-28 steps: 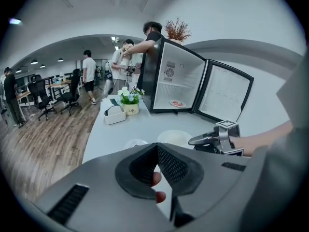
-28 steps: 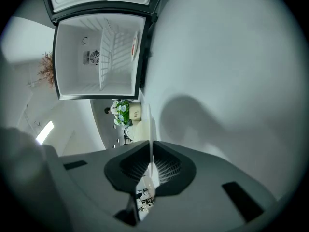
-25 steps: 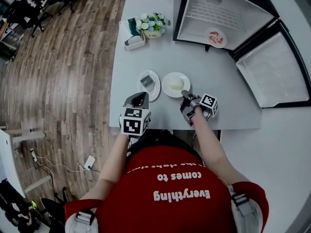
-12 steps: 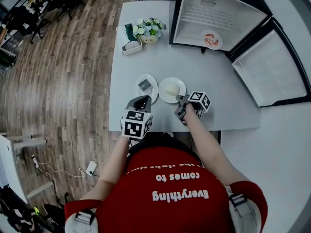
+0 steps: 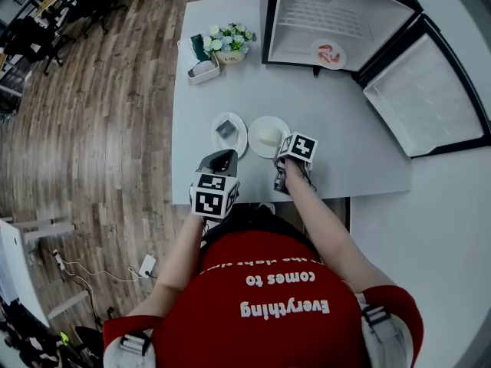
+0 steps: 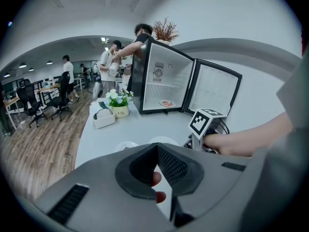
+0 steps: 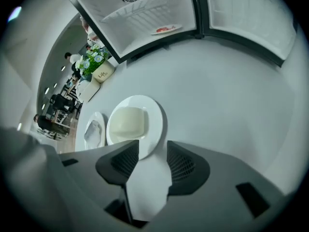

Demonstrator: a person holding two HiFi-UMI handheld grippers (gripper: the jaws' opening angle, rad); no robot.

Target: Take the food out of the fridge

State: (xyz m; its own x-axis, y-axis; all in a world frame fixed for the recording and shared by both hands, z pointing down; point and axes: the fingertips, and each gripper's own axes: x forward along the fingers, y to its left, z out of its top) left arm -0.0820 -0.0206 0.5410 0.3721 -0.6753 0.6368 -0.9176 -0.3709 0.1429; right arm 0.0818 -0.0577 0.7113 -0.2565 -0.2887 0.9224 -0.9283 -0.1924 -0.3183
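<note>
You are between plates. Two are already out and sit side by side close to the near edge of the surface (image 5: 337, 144): the plate with a small grey item (image 5: 234, 148) on the left and the plate of pale food (image 7: 155, 122) just to its right.

Your right claw (image 7: 148, 150) is released. Its jaws stand apart, with that plate's near rim lying at their mouth and nothing pinched. Your left claw (image 6: 156, 148) hangs at the near edge with its tips clenched together, gripping nothing.

The job is not finished. A plate of red food (image 5: 337, 64) sits inside the open fridge (image 5: 307, 21) at the far right corner, well apart from both claws. The door (image 5: 426, 98) is swung wide along the right edge, so the way in looks free.

- **Clear the rim:** draw the right claw straight back or lift it before you turn. Swinging sideways with the jaws around the rim would likely drag the plate toward the near edge.
- **Reach in:** carry the claw, jaws apart, across to the far right corner.
- **Take the plate:** come in low and level at its front rim and clench there. Keep it flat on the way out so the food does not slide.
</note>
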